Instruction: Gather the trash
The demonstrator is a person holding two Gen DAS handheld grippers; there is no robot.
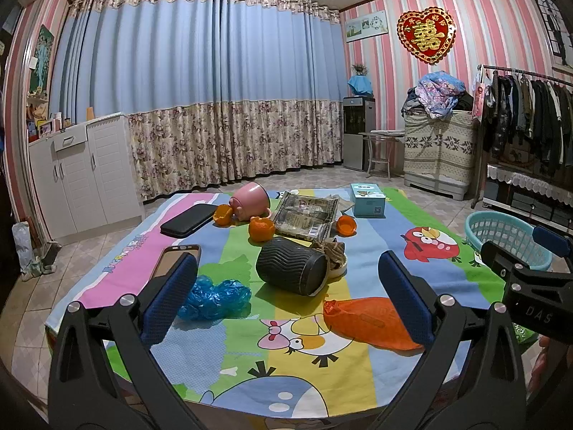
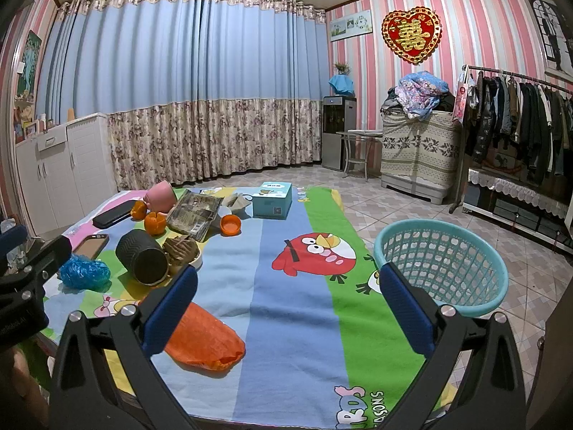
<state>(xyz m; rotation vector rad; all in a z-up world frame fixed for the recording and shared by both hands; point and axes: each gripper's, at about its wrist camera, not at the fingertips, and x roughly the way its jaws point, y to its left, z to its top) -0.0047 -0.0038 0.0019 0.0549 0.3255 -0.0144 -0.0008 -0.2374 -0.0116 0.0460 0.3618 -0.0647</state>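
On the cartoon tablecloth (image 1: 361, 365) lie a crumpled blue plastic bag (image 1: 215, 297), an orange plastic bag (image 1: 369, 319), orange peels (image 1: 261, 229) and a food wrapper (image 1: 304, 215). A teal mesh basket (image 2: 440, 265) stands at the table's right edge. My left gripper (image 1: 290, 297) hovers open over the near edge, the blue bag by its left finger, the orange bag (image 2: 204, 337) by its right. My right gripper (image 2: 286, 311) is open above the cloth, left of the basket (image 1: 508, 240), with nothing between its fingers.
A black ribbed cup (image 1: 292, 268) lies on its side beside a dish of brown scraps (image 1: 335, 254). A pink mug (image 1: 250, 200), two phones (image 1: 177, 261), a tissue box (image 1: 367, 200) and an orange lid (image 1: 346, 225) sit further back. White cabinet (image 1: 82, 175) left, clothes rack (image 2: 519, 132) right.
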